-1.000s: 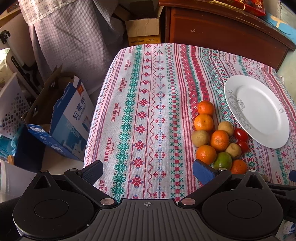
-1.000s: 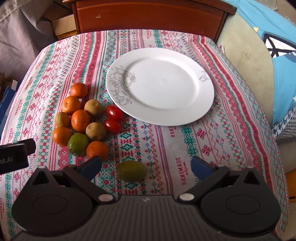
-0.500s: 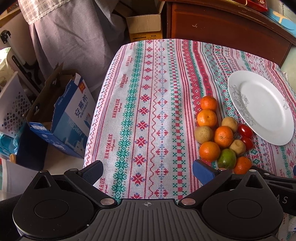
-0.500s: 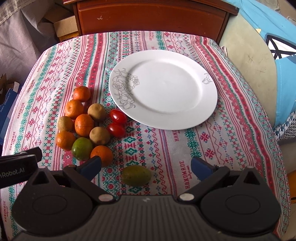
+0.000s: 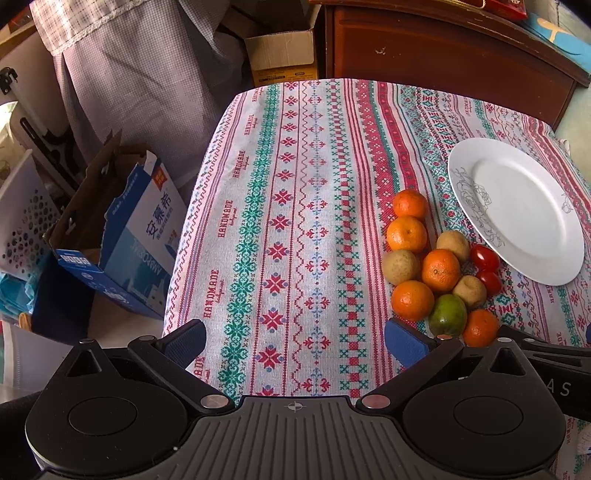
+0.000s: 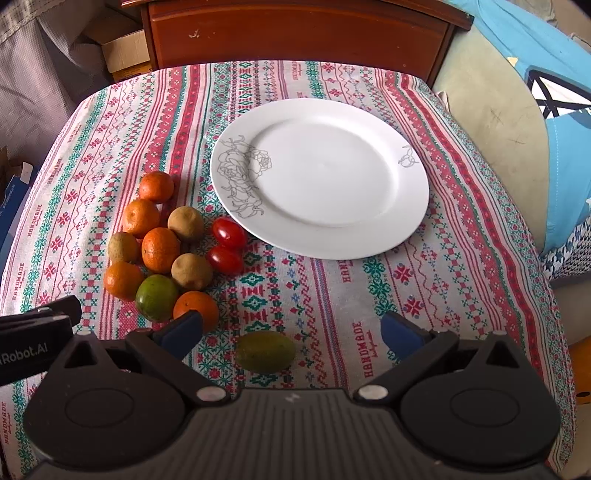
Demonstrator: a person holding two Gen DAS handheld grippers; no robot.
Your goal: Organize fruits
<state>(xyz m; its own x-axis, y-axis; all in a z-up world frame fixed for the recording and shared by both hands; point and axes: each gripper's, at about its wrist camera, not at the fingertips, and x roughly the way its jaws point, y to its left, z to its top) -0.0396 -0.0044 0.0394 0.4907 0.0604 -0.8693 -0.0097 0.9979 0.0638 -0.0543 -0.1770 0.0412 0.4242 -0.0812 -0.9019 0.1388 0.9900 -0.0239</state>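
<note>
A white plate (image 6: 325,177) (image 5: 524,210) lies bare on the patterned tablecloth (image 6: 424,258). To its left sits a cluster of fruit: several oranges (image 6: 160,249) (image 5: 440,269), three brownish round fruits (image 6: 191,271), two cherry tomatoes (image 6: 229,232) (image 5: 484,257) and a green fruit (image 6: 156,297) (image 5: 447,314). Apart from them, a lone green oval fruit (image 6: 265,350) lies between the fingers of my right gripper (image 6: 290,330), which is open and holds nothing. My left gripper (image 5: 293,341) is open over bare cloth, left of the cluster.
A dark wooden cabinet (image 6: 295,33) stands behind the table. Left of the table are a blue and white carton (image 5: 122,236), a cardboard box (image 5: 284,55) and draped checked cloth (image 5: 147,74). A cushioned seat with blue fabric (image 6: 546,92) is on the right.
Both grippers have drawn back and risen a little, so the fruit and plate sit lower in each view. Nothing on the table has moved. Both stay open.
</note>
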